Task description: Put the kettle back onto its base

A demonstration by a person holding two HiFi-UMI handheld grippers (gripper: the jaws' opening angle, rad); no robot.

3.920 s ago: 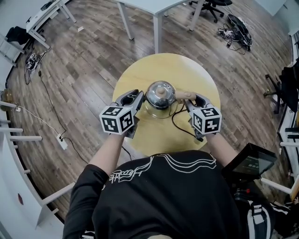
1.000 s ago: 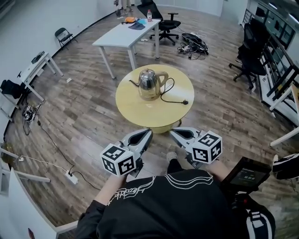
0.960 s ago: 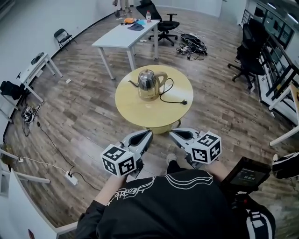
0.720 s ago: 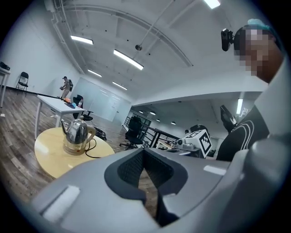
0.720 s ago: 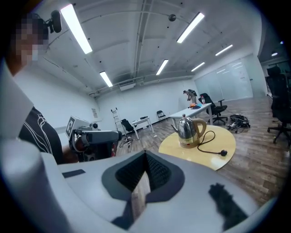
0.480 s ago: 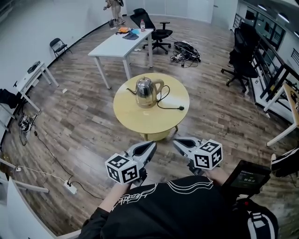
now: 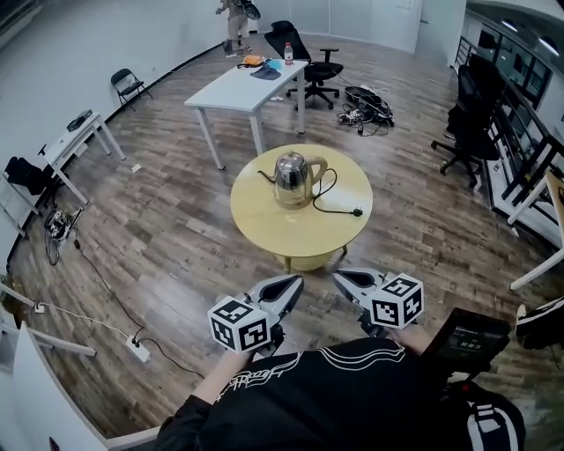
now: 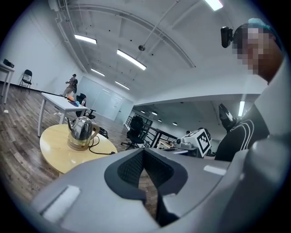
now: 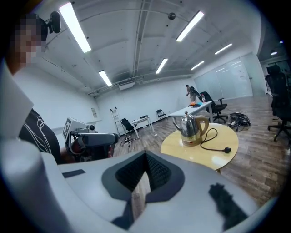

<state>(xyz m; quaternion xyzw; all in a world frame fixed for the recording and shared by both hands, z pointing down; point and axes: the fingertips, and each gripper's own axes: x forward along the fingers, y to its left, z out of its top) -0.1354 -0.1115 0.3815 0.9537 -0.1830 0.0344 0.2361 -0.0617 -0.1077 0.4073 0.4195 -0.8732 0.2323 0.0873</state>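
The steel kettle [image 7: 295, 175] with its tan handle stands upright on its base [image 7: 294, 201] on the round yellow table [image 7: 264, 231]; a black cord runs from the base to a loose plug [image 7: 357, 211]. Both grippers are held well short of the table, over the wooden floor. My left gripper [image 7: 294, 280] is shut and empty. My right gripper [image 7: 338, 273] is likewise shut with nothing in it. The left gripper view has the kettle [image 8: 82, 130] far off beyond the closed left gripper [image 8: 145, 152]. In the right gripper view the kettle [image 9: 191, 128] is past the closed right gripper [image 9: 145, 155].
A white desk [image 7: 251, 84] with small items and a black office chair [image 7: 304, 44] stand behind the round table. More chairs [image 7: 467, 123] and cable bundles [image 7: 366, 110] are at the right. A power strip [image 7: 137, 348] and cable lie on the floor at left. A person [image 7: 234, 11] stands far back.
Both grippers were beside the kettle at the table earliest on; they are now far back from it. Over the last second the view drifted and the grippers sank slightly in frame, still shut.
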